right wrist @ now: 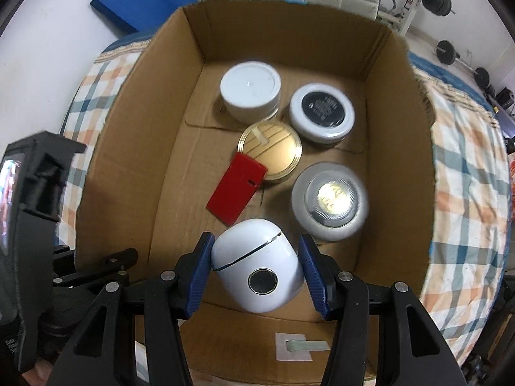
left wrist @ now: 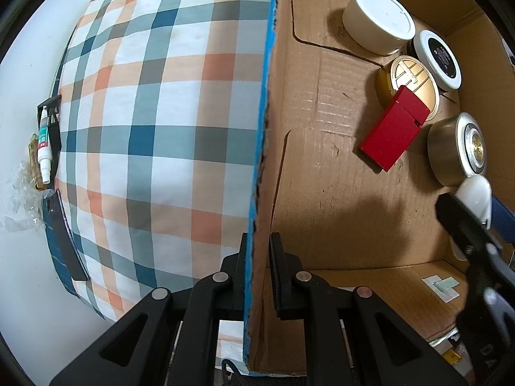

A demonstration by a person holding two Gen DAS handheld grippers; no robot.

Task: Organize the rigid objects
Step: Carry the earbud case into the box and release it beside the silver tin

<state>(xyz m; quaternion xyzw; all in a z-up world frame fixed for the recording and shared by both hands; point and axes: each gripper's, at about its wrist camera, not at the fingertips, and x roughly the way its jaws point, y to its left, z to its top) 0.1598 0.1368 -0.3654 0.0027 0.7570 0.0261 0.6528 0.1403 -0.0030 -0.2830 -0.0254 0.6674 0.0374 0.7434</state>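
My right hand-held gripper (right wrist: 257, 271) clamps the white egg-shaped case (right wrist: 257, 270) above the cardboard box (right wrist: 122, 148); my left hand-held gripper (left wrist: 259, 273) pinches the box's wall, beside the red case (right wrist: 236, 189).

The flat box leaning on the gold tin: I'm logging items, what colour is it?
Red, a plain solid red flat box. It shows best in the right wrist view.

Left wrist view sits close along the cardboard box (left wrist: 257, 167) wall; right wrist view looks steeply down into it, sharing the interior.
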